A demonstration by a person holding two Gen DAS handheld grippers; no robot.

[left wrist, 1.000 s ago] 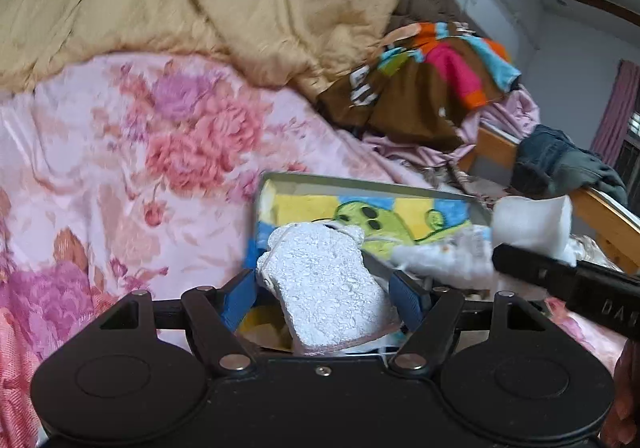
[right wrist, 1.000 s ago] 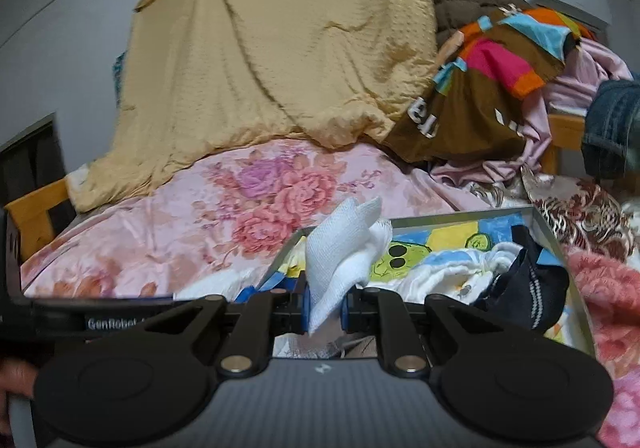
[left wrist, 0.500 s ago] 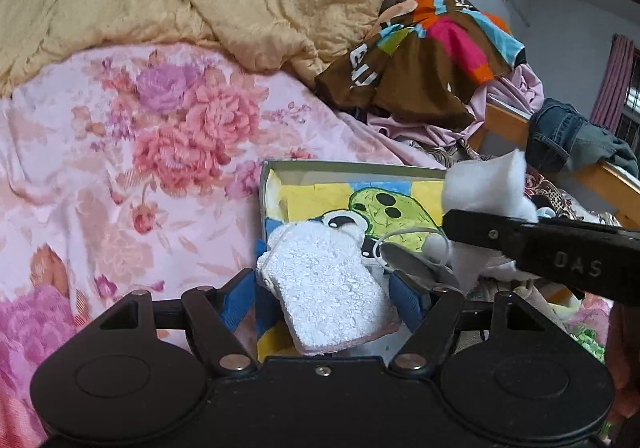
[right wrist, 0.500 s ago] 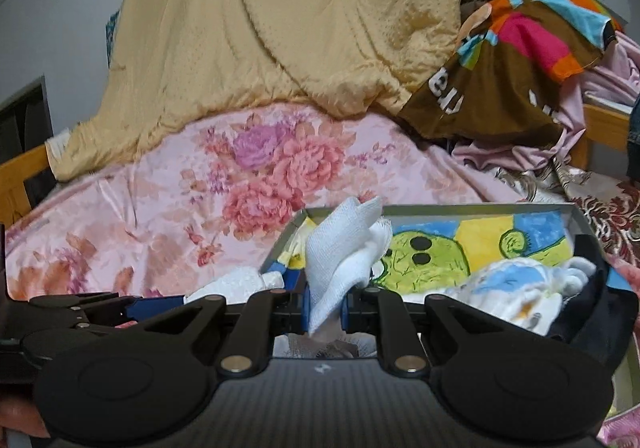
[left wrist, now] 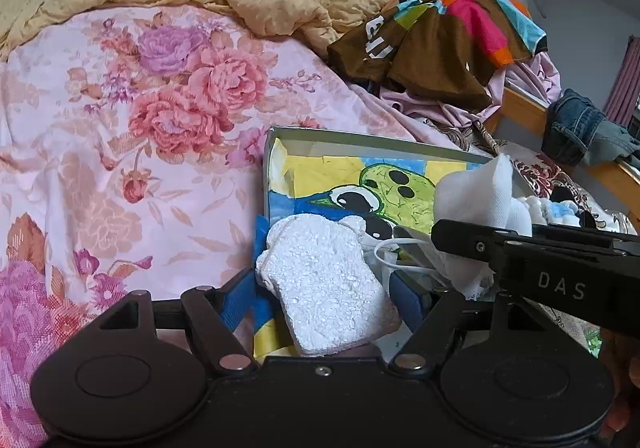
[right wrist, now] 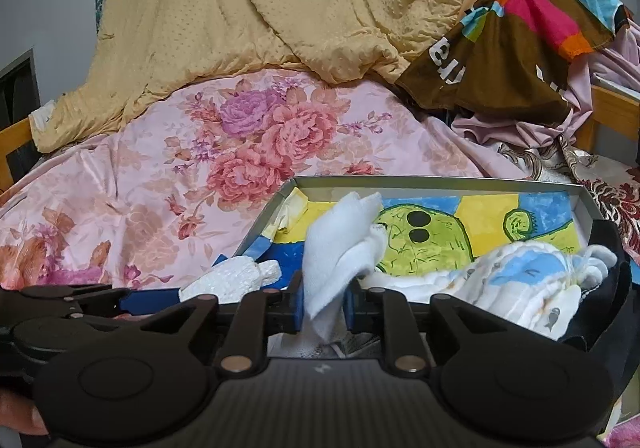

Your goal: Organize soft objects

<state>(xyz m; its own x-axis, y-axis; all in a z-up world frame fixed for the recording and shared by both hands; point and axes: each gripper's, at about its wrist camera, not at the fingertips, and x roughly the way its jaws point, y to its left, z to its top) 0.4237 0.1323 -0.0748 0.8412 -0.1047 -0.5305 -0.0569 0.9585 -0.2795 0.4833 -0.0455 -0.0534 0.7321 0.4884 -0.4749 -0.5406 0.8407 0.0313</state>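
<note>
A shallow grey box (left wrist: 360,138) with a cartoon drawing on its floor lies on the bed; it also shows in the right wrist view (right wrist: 440,181). My left gripper (left wrist: 324,288) is shut on a white toast-shaped sponge (left wrist: 328,288) over the box's near left corner. My right gripper (right wrist: 322,300) is shut on a folded white cloth (right wrist: 336,248) just above the box's near edge. The right gripper's arm and cloth (left wrist: 480,196) show in the left wrist view. The sponge (right wrist: 232,278) shows at left in the right wrist view.
A white and blue cloth (right wrist: 520,288) and a dark garment (right wrist: 604,288) lie in the box's right part. A pink floral bedspread (left wrist: 140,136), a tan quilt (right wrist: 280,8), a colourful shirt (left wrist: 440,32), jeans (left wrist: 576,128) and a wooden bed rail (left wrist: 520,108) surround it.
Both grippers have moved forward and lower toward the box, so it looks larger. The right gripper with its cloth has moved closer to the left gripper. Both holds are unchanged.
</note>
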